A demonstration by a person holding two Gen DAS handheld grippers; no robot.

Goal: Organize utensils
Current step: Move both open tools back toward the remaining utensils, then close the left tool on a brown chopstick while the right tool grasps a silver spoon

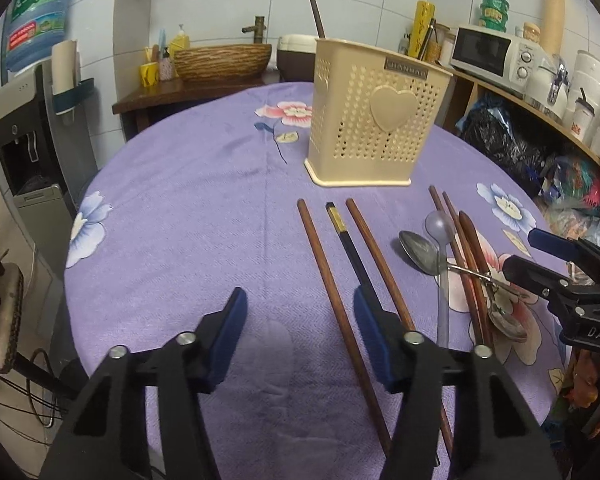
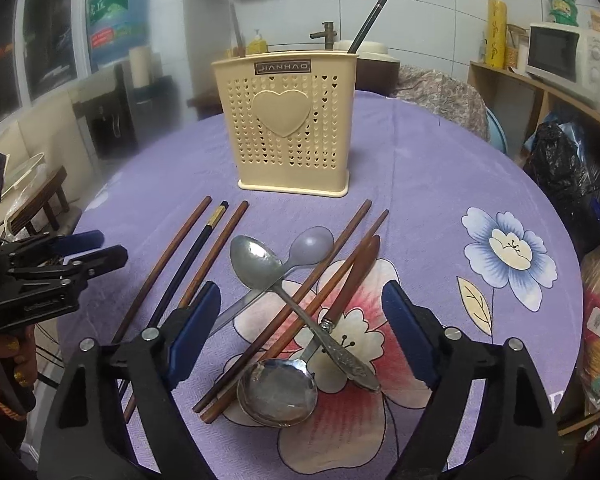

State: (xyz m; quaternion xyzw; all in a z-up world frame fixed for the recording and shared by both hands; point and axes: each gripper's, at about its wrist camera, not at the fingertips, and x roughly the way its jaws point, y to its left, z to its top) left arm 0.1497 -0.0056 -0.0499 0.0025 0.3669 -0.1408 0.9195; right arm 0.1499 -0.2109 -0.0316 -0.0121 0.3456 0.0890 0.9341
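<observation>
A cream perforated utensil holder [image 1: 374,116] [image 2: 290,128] with a heart on its face stands upright on the purple cloth, with a dark chopstick [image 2: 367,24] sticking out of it. In front of it lie brown chopsticks [image 1: 328,276] [image 2: 168,264] and a black chopstick [image 1: 350,244] [image 2: 192,256]. A heap of metal spoons [image 2: 278,392] [image 1: 420,254], a grey plastic spoon [image 2: 312,244] [image 1: 440,226] and more brown chopsticks [image 2: 332,248] lies to their right. My left gripper [image 1: 300,324] hovers open over the three chopsticks. My right gripper [image 2: 300,316] is open above the heap.
The round table's purple flowered cloth [image 1: 188,200] [image 2: 440,184] drops off at the near edge. A water dispenser [image 1: 32,128] stands left, shelves with a microwave [image 1: 488,54] and black bags [image 2: 560,160] right. A hand [image 2: 16,360] holds the left gripper.
</observation>
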